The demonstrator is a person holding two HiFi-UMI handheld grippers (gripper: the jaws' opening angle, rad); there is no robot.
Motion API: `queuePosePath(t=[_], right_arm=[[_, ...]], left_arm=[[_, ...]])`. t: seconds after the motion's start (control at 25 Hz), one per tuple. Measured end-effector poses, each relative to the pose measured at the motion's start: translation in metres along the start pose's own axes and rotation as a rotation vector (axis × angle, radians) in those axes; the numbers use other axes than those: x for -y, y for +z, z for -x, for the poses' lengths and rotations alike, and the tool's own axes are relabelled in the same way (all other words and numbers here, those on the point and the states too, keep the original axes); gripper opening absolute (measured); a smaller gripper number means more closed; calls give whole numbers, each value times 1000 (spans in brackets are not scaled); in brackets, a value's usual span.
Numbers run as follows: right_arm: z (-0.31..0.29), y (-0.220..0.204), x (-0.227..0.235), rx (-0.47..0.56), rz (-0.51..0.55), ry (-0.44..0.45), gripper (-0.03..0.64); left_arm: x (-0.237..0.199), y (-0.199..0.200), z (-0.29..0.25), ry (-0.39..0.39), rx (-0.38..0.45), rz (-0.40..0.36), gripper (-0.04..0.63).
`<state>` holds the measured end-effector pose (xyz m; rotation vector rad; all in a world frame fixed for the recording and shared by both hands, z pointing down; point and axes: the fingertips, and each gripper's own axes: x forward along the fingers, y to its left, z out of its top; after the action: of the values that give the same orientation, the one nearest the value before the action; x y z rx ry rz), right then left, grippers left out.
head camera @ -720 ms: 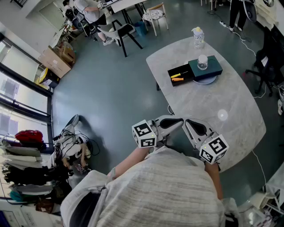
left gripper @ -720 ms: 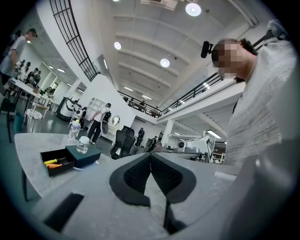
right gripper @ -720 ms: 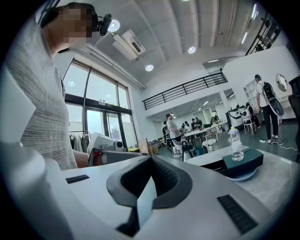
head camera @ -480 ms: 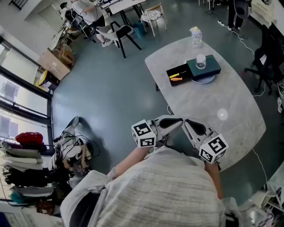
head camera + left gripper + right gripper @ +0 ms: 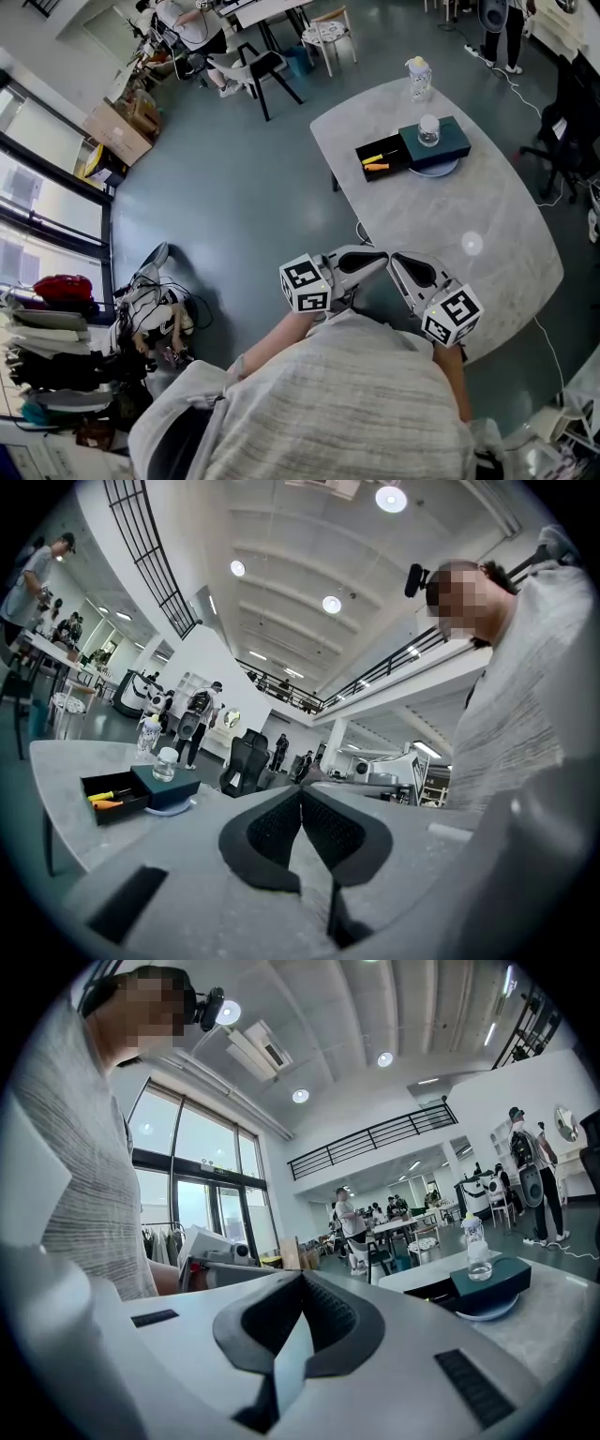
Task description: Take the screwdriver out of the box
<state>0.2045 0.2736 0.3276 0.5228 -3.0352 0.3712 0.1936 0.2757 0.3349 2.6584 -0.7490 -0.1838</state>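
Screwdriver (image 5: 375, 167) in box (image 5: 395, 156) near table (image 5: 441, 230) edge

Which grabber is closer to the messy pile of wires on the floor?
Left. The pile of wires lies on the floor off to the left of the left gripper; the right gripper sits on its other side, farther away.

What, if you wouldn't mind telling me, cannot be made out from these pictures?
- Head view: the tools in the box are too small; yellow and orange handles show, not tips or count.
- Right gripper view: the box's inside is hidden behind the right gripper.
- Head view: the jar is too small to tell its contents.
- Head view: the near edge of the table is hidden under the person's shoulder.
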Motion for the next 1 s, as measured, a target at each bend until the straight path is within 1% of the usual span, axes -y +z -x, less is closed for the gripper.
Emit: queuePosePath(t=[0.12, 0.2, 0.6, 1.0], right_arm=[[-1, 3, -5, 24, -34, 36, 9], [1, 2, -7, 31, -44, 43, 9], [5, -5, -7, 12, -40, 53, 10], [-1, -7, -7, 3, -54, 57, 10]], left_arm=[[1, 0, 2, 1, 10, 3, 18], [2, -1, 2, 2, 16, 6, 18], [5, -9, 0, 0, 22, 46, 18], [0, -11, 3, 5, 21, 68, 18]])
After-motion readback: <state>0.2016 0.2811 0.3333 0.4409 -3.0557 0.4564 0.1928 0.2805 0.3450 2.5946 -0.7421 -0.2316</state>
